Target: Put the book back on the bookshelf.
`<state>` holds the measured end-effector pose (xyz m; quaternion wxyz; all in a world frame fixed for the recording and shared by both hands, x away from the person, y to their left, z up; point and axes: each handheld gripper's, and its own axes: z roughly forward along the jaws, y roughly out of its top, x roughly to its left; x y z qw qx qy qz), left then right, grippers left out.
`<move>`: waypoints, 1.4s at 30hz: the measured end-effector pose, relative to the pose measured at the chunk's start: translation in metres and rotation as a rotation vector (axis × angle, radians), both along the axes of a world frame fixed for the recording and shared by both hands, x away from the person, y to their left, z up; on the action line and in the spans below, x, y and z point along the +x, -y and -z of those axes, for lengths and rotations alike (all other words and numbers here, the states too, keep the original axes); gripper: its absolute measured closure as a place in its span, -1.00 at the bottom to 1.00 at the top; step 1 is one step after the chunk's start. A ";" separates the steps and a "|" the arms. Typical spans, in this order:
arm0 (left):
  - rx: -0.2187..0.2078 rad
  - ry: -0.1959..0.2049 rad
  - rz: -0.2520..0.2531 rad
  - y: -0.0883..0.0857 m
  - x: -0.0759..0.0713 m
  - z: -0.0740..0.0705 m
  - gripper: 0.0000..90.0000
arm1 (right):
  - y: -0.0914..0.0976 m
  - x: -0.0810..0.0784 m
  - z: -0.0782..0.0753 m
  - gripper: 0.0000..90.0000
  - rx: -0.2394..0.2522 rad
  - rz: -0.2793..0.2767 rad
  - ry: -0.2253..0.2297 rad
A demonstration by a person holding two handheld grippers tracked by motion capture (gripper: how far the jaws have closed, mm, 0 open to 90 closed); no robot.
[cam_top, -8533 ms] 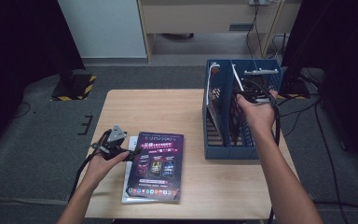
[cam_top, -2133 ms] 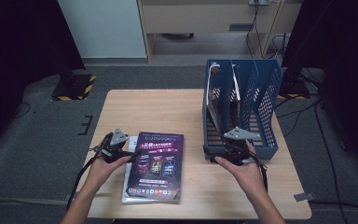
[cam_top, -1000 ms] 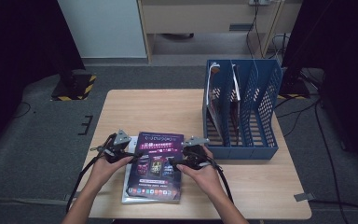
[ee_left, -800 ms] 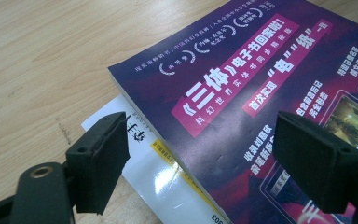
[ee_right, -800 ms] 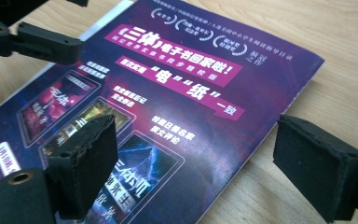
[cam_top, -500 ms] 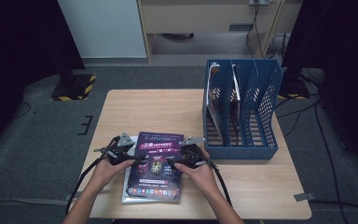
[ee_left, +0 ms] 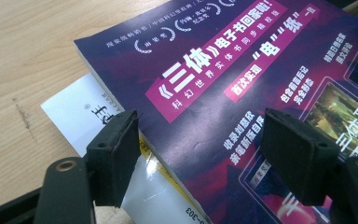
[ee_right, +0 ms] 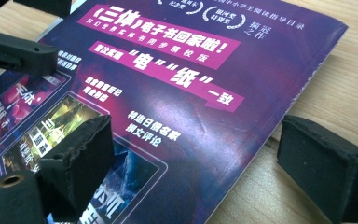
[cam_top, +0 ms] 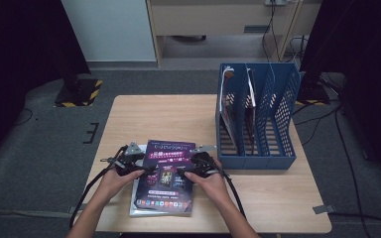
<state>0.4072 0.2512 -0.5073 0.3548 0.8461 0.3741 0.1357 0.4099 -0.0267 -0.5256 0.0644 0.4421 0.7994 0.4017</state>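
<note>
A purple magazine (cam_top: 163,198) with pink and white print lies flat near the table's front edge, on top of a white booklet (ee_left: 74,112). My left gripper (cam_top: 146,168) is at the magazine's left edge. In the left gripper view (ee_left: 200,158) one pad hangs over the white booklet and the other over the cover (ee_left: 242,60). Its jaws have just been closing, with the edge between them and no pad pressing. My right gripper (cam_top: 181,171) stands open at the right edge. There (ee_right: 200,158) one pad is above the cover (ee_right: 177,93) and the other above bare wood.
A blue slotted file rack (cam_top: 278,148) stands at the table's right rear, with magazines (cam_top: 250,94) upright in its left slots. The wooden table (cam_top: 168,119) is bare behind the magazine. Cables trail from both grippers toward the front edge.
My right hand came away from the blue rack, crossed to the magazine and sank onto its right edge. The left gripper has edged in over the left edge.
</note>
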 end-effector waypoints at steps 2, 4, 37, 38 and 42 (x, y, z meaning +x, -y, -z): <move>-0.005 -0.005 -0.001 0.000 0.000 0.000 -0.38 | 0.000 0.001 0.001 -0.76 0.020 0.011 -0.029; -0.009 -0.009 -0.003 -0.001 0.000 0.000 -0.38 | 0.002 0.003 0.003 -0.76 0.033 0.007 -0.033; -0.021 -0.029 -0.031 -0.001 0.000 0.001 -0.41 | 0.010 0.009 -0.025 -0.56 0.010 -0.015 0.007; -0.019 -0.028 -0.028 -0.001 0.000 0.001 -0.40 | 0.009 0.009 -0.025 -0.59 0.006 -0.016 0.012; -0.017 -0.027 -0.028 -0.001 0.000 0.001 -0.41 | 0.006 0.009 -0.022 -0.65 -0.005 -0.008 0.014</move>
